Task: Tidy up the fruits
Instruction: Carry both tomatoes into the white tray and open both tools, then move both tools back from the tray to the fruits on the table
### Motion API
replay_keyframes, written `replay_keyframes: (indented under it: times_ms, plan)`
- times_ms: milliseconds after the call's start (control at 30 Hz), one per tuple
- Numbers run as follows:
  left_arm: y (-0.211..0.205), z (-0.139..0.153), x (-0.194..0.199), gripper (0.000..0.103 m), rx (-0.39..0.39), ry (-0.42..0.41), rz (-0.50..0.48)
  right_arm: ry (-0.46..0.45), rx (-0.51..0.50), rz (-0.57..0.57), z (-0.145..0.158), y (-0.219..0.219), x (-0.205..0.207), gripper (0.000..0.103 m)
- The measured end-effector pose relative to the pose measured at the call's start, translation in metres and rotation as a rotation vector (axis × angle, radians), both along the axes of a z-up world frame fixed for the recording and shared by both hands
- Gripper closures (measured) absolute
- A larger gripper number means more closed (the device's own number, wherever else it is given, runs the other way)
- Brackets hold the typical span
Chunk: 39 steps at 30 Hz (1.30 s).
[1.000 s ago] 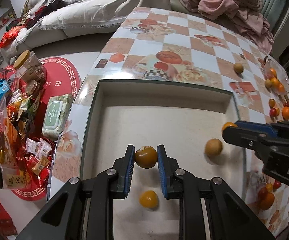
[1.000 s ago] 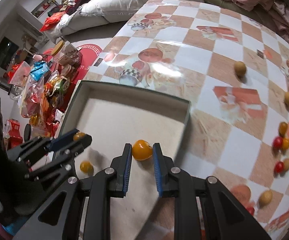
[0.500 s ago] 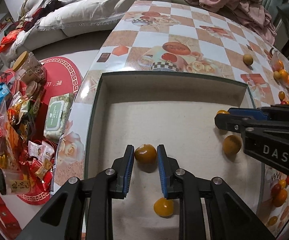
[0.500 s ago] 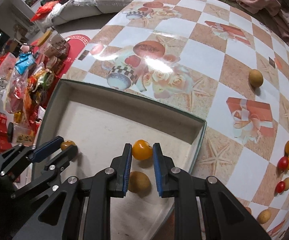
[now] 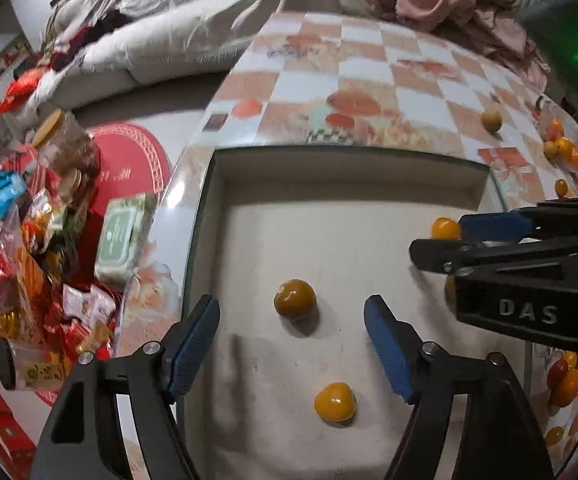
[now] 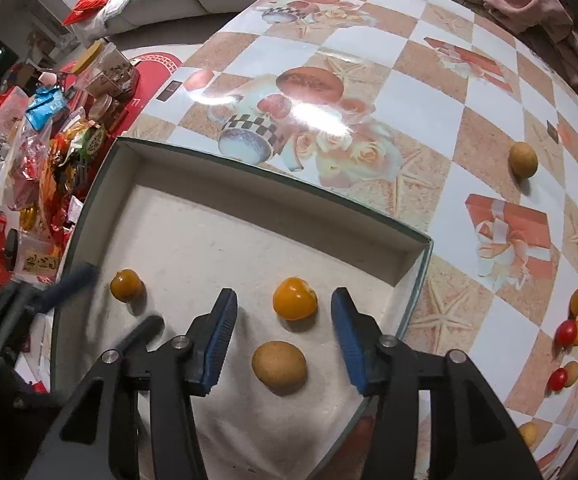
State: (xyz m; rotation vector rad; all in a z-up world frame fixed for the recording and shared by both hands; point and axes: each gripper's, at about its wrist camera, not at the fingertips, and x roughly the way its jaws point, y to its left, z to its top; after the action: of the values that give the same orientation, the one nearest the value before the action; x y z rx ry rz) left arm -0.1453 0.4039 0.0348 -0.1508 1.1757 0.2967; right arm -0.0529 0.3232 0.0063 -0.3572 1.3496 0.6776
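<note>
I am looking at a desk with a glossy checkered cloth, filling the upper right of the frame. The shallow box is sitting at its edge, lower left. My left hand-held gripper is standing spread, a brownish fruit lying free between its fingers. My right hand-held gripper is spread too, around an orange fruit. A sofa and snack packets are showing at the left.
</note>
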Motion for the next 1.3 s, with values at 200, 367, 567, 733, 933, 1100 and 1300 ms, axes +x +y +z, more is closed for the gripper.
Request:
replay_keyframes:
  times_ms: [200,367,567,733,933,1100,1300]
  plan:
    - [-0.003,0.002,-0.002,0.027,-0.007,0.017,-0.005,-0.001,0.024,-0.022,0.008,-0.004,0.000,0.047]
    - [-0.009,0.010,-0.005,0.027,-0.001,0.020,-0.013,-0.036,0.066,-0.033,0.030,-0.007,-0.001,0.023]
    - [-0.022,0.020,-0.006,0.027,0.001,0.022,-0.036,-0.042,0.092,-0.039,0.048,-0.018,-0.003,0.017]
    - [-0.043,0.029,-0.001,0.027,0.008,0.019,-0.074,-0.064,0.112,-0.107,0.059,-0.049,0.000,0.006]
    - [-0.078,0.040,0.007,0.027,-0.004,0.006,-0.142,-0.066,0.121,-0.207,0.065,-0.105,0.003,0.005]
    - [-0.113,0.046,0.016,0.027,-0.018,-0.002,-0.216,-0.052,0.101,-0.313,0.061,-0.162,0.002,0.005]
    - [-0.154,0.043,0.024,0.027,-0.039,0.015,-0.304,-0.045,0.045,-0.398,0.052,-0.228,-0.009,0.005]
